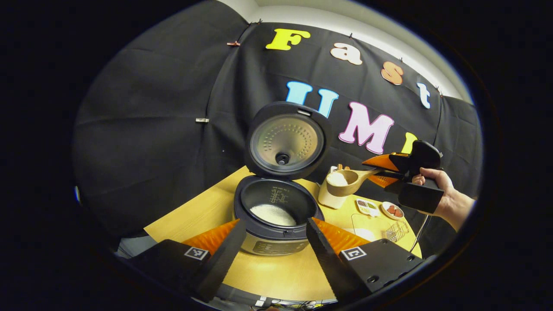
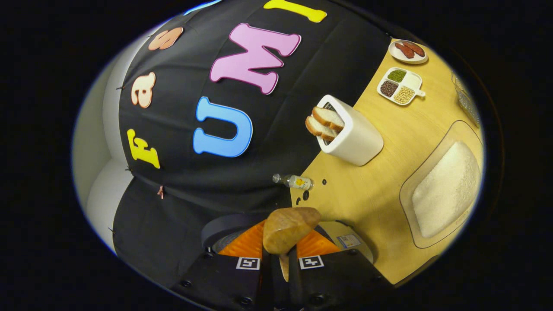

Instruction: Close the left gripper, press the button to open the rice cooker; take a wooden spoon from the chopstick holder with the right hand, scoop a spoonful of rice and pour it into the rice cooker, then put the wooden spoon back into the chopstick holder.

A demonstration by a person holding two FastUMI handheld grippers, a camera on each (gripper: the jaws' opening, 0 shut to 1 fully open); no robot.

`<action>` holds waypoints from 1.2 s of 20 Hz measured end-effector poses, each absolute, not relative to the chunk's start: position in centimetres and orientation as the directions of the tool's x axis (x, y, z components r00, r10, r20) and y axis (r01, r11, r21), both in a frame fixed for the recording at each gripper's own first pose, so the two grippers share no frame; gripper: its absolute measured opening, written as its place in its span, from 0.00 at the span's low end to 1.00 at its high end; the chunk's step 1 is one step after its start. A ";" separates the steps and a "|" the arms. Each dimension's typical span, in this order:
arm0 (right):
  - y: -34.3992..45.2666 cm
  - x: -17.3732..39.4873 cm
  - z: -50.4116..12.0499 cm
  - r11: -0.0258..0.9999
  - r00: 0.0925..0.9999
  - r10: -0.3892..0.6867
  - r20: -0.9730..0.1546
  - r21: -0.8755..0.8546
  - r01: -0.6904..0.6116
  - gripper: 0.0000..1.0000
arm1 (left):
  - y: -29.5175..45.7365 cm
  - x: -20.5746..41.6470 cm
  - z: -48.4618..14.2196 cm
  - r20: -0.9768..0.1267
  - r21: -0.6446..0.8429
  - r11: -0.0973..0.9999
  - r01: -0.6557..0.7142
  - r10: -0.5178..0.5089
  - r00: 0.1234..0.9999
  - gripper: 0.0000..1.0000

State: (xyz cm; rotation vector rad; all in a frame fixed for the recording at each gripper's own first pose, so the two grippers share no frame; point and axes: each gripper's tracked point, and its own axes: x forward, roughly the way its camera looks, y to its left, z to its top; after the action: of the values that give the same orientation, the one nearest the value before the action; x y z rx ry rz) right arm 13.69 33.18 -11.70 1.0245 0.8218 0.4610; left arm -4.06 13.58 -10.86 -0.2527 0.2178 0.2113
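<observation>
Carrying rice toward rice cooker (image 1: 276,207) | right gripper (image 1: 386,172) clamped on wooden spoon (image 1: 351,179), bowl up-right of cooker, handle pointing away from it | left gripper (image 1: 272,235) apart, just before cooker, lid open

A staged kitchen booth is suggested: a light wooden table (image 2: 367,190), lower right, is backed by draped black cloth (image 2: 181,190).
</observation>
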 end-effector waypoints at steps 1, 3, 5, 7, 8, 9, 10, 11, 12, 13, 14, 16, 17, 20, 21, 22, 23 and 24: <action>34.2 13.5 -11.9 0.489 0.615 0.687 -0.387 0.872 0.003 0.18 | 14.2 -4.0 -10.6 -0.234 -0.231 0.942 -0.242 0.188 0.954 0.95; 36.4 12.9 -12.4 0.533 0.603 0.693 -0.394 0.844 -0.061 0.18 | 15.5 -4.3 -10.4 -0.227 -0.238 0.935 -0.263 0.209 0.951 0.95; 38.4 12.7 -12.8 0.579 0.600 0.692 -0.401 0.805 -0.130 0.18 | 17.4 -4.6 -10.1 -0.220 -0.246 0.924 -0.293 0.241 0.945 0.95; 40.4 12.3 -13.3 0.622 0.601 0.691 -0.401 0.753 -0.214 0.18 | 18.6 -5.0 -10.4 -0.224 -0.265 0.913 -0.311 0.255 0.941 0.95; 41.3 12.1 -13.5 0.640 0.596 0.695 -0.401 0.724 -0.259 0.18 | 19.2 -5.2 -10.7 -0.230 -0.269 0.909 -0.318 0.260 0.938 0.95; 42.1 11.7 -13.8 0.653 0.590 0.701 -0.400 0.692 -0.308 0.18 | 19.8 -5.4 -10.8 -0.238 -0.267 0.906 -0.329 0.269 0.933 0.95; 43.0 11.5 -14.1 0.665 0.585 0.707 -0.398 0.656 -0.357 0.18 | 20.4 -5.6 -11.0 -0.241 -0.260 0.903 -0.342 0.282 0.929 0.96; 43.7 11.3 -14.3 0.675 0.584 0.709 -0.395 0.620 -0.400 0.18 | 20.9 -5.7 -11.0 -0.243 -0.255 0.901 -0.351 0.292 0.925 0.96; 44.3 11.2 -14.4 0.683 0.584 0.711 -0.392 0.581 -0.442 0.18 | 21.4 -5.9 -11.0 -0.244 -0.252 0.899 -0.357 0.298 0.923 0.96; 44.9 11.0 -14.7 0.687 0.581 0.714 -0.389 0.545 -0.480 0.18 | 21.7 -6.1 -11.0 -0.246 -0.250 0.897 -0.363 0.304 0.920 0.96; 45.4 10.9 -15.0 0.688 0.577 0.719 -0.388 0.513 -0.512 0.18 | 21.7 -6.2 -11.1 -0.250 -0.251 0.896 -0.366 0.305 0.919 0.95; 46.2 10.5 -15.5 0.684 0.566 0.728 -0.387 0.455 -0.570 0.18 | 21.8 -6.3 -11.1 -0.254 -0.251 0.896 -0.366 0.304 0.918 0.95; 46.4 10.3 -15.7 0.682 0.562 0.731 -0.387 0.422 -0.598 0.18 | 21.8 -6.4 -11.2 -0.256 -0.246 0.897 -0.367 0.305 0.917 0.95; 47.0 9.8 -15.7 0.658 0.550 0.749 -0.369 0.327 -0.678 0.18 | 21.9 -6.6 -11.2 -0.257 -0.231 0.902 -0.366 0.306 0.917 0.96; 47.2 9.4 -15.5 0.645 0.542 0.759 -0.361 0.301 -0.703 0.18 | 21.8 -6.5 -11.1 -0.256 -0.230 0.903 -0.363 0.304 0.918 0.96; 47.4 9.1 -15.7 0.628 0.530 0.770 -0.356 0.268 -0.731 0.18 | 21.7 -6.5 -11.2 -0.258 -0.230 0.903 -0.363 0.303 0.917 0.95; 47.6 8.8 -15.8 0.612 0.520 0.776 -0.356 0.231 -0.756 0.18 | 21.7 -6.4 -11.1 -0.259 -0.227 0.904 -0.363 0.303 0.917 0.96; 48.0 8.4 -16.0 0.587 0.502 0.787 -0.358 0.183 -0.789 0.18 | 21.7 -6.4 -11.1 -0.257 -0.222 0.905 -0.363 0.305 0.917 0.96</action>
State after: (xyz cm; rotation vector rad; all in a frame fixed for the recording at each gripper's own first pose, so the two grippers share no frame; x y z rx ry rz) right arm 8.44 47.95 -15.97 -0.0040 0.4300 0.9521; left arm -6.42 21.66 -11.09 -0.2707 0.2198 0.3478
